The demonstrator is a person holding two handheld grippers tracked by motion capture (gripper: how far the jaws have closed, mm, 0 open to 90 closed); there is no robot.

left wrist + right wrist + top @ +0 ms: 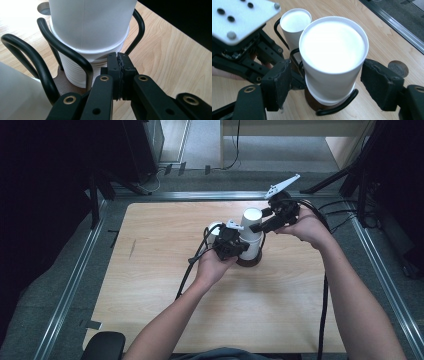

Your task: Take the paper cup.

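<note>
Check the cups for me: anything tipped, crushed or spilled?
Nothing stands out. The top cup sits upright in the stack inside the black wire holder, undented, and the table is dry.

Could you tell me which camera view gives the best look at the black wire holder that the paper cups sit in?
The left gripper view: the black wire holder loops close around the stacked cups, its bent rods sharp. The right gripper view shows part of a lower loop under the cups; in the high view it is mostly hidden behind the left gripper.

White paper cup stack (333, 52), upright, in black wire holder (62, 50)
</note>
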